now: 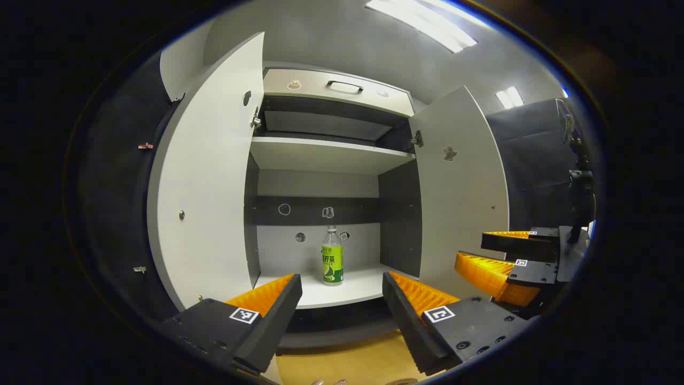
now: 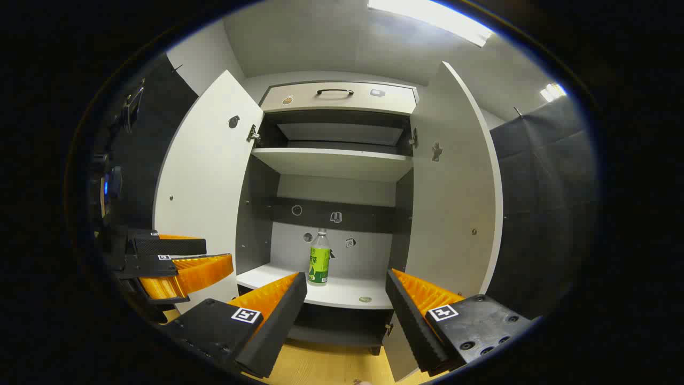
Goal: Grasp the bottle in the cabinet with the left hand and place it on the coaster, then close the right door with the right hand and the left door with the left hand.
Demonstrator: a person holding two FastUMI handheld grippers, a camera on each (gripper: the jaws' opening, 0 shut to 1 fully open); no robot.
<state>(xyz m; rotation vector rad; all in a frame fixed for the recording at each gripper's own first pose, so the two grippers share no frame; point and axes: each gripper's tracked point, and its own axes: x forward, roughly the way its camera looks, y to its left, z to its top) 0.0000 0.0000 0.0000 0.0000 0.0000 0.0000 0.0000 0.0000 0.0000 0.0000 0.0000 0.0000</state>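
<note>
A white cabinet [image 1: 331,155] stands wide open in the booth, its left door [image 1: 208,198] and right door [image 1: 462,187] both swung fully outward. In the right gripper view the same cabinet [image 2: 334,160] is seen almost head-on, the left door [image 2: 206,187] and the right door [image 2: 454,192] flaring to either side. A closed drawer [image 1: 336,91] with a dark handle sits across the top, above an upper shelf [image 1: 326,152]. On the lower shelf [image 1: 342,291] a bottle [image 1: 332,256] with a green label stands upright, near the middle and towards the back wall, apart from both doors; the right gripper view shows the bottle [image 2: 319,259] on that shelf [image 2: 326,291] as well. The left hand-held gripper [image 1: 342,291] points straight at the opening with its fingers spread wide and nothing between them, well short of the bottle. The right hand-held gripper [image 2: 346,289] is likewise spread wide and holds nothing, in front of the cabinet. Each hand-held gripper appears at the edge of the other's view: the right one [image 1: 481,251] beside the right door, the left one [image 2: 206,256] beside the left door. A light wooden floor [image 1: 342,363] shows below the cabinet.
</note>
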